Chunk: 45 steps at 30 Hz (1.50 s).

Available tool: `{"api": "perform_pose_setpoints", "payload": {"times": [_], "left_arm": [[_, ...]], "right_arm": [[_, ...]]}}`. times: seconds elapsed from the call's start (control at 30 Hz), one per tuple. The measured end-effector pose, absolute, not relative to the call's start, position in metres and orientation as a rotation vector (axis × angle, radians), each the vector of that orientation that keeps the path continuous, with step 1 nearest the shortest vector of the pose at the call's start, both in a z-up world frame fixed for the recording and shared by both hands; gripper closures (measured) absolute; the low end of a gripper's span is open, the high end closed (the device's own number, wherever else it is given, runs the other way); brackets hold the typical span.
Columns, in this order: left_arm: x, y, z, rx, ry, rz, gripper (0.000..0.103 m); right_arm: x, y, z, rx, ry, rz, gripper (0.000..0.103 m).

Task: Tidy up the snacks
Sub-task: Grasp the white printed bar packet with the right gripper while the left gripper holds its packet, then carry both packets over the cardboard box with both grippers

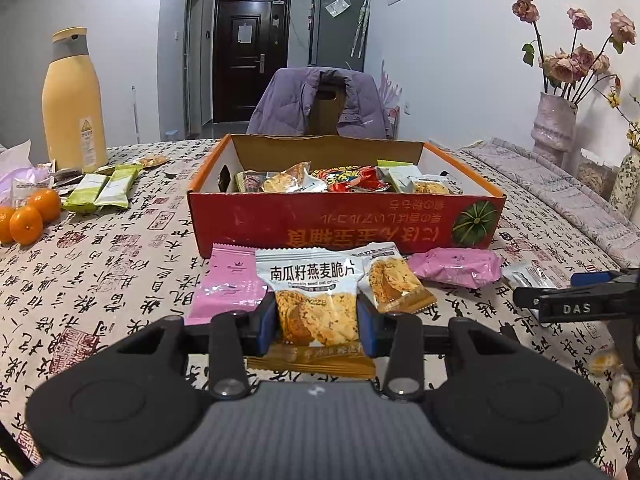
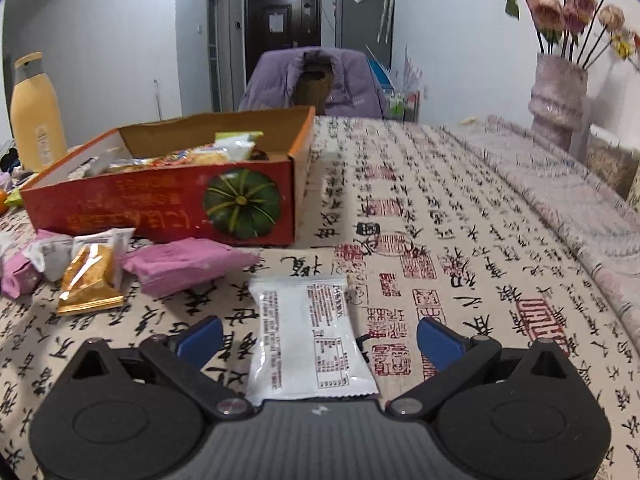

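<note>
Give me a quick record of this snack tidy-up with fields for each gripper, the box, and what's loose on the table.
left gripper: shut on oat crisp packet
right gripper: open, white packet lying between its fingers, back side up
box: red cardboard, open top, partly filled with snacks
loose in front of box: two pink packets, second oat crisp packet
left of box: green packets, oranges, yellow bottle

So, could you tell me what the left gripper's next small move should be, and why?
Probably carry it forward over the red box and release. The left gripper is shut on the oat crisp packet, and the open box just ahead already holds similar snacks.
</note>
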State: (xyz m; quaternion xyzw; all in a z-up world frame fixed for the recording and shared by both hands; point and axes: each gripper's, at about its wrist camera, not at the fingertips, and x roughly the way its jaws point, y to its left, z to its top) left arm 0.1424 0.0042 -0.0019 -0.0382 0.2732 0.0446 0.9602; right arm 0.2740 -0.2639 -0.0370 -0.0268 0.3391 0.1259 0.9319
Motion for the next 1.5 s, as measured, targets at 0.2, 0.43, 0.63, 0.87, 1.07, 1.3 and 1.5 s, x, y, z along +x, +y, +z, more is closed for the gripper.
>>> {"api": "perform_pose_setpoints", "payload": {"times": [0.2,0.43,0.63,0.87,1.07,1.3,1.5], "left_arm": [[0.142,0.006,-0.002,-0.084,0.552,0.090,0.062],[0.143,0.007,-0.003,-0.091,0.552,0.088,0.062],[0.141,0.007,-0.003,-0.091,0.549,0.088,0.062],[0.140,0.007,-0.002,-0.088,0.546,0.078,0.062],[0.138,0.006,0.000,-0.085,0.536,0.070,0.062],[0.138,0.004,0.003,-0.082,0.526,0.069,0.062],[0.141,0.002,0.009,-0.076,0.508,0.064,0.062]], "right_arm": [[0.283,-0.261,-0.042,-0.053,0.734,0.256,0.000],[0.283,-0.262,-0.040,-0.051,0.702,0.276,0.024],[0.274,-0.257,-0.037,-0.069,0.673,0.327,0.056],[0.264,-0.259,-0.035,-0.061,0.653,0.337,0.064],[0.251,-0.264,-0.029,-0.032,0.609,0.333,0.064],[0.233,-0.266,-0.016,-0.015,0.550,0.353,0.064],[0.223,-0.253,0.002,-0.015,0.488,0.395,0.064]]}}
